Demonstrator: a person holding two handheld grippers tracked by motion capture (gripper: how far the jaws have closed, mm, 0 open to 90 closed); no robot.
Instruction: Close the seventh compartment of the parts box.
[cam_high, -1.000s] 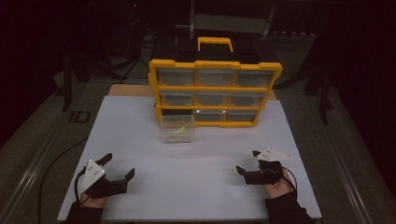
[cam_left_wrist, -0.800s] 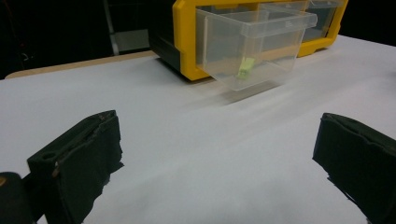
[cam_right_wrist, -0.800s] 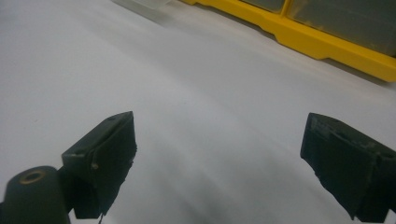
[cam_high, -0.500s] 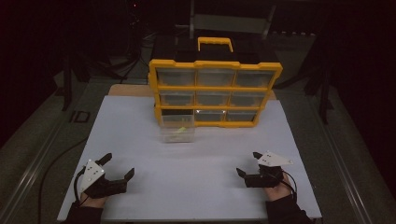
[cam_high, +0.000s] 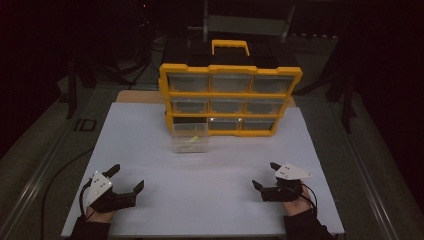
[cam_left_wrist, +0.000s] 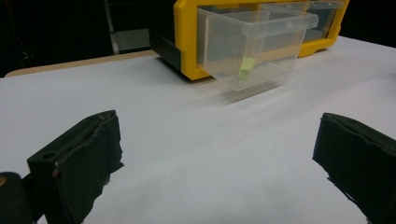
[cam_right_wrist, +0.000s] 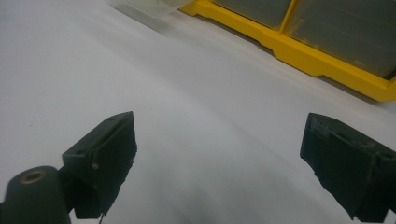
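A yellow drawer cabinet (cam_high: 230, 95) with clear drawers stands at the back of the white table. Its bottom-left clear drawer (cam_high: 190, 139) is pulled out toward me and holds a small green piece (cam_high: 194, 139). From the left gripper view the drawer (cam_left_wrist: 252, 44) and the green piece (cam_left_wrist: 246, 68) lie ahead and to the right. My left gripper (cam_high: 127, 177) rests near the front left, open and empty (cam_left_wrist: 215, 158). At the front right, my right gripper (cam_high: 265, 175) is open with nothing in it (cam_right_wrist: 219, 158). The cabinet's base (cam_right_wrist: 299, 51) is ahead of it.
The white table top (cam_high: 220, 170) lies bare between the grippers and the cabinet. A yellow handle (cam_high: 230, 46) rises from a dark case behind the cabinet. Dark floor and stands surround the table. Table edges run close behind both hands.
The right gripper has slid slightly toward the front edge. The left gripper and the pulled-out drawer stay where they were.
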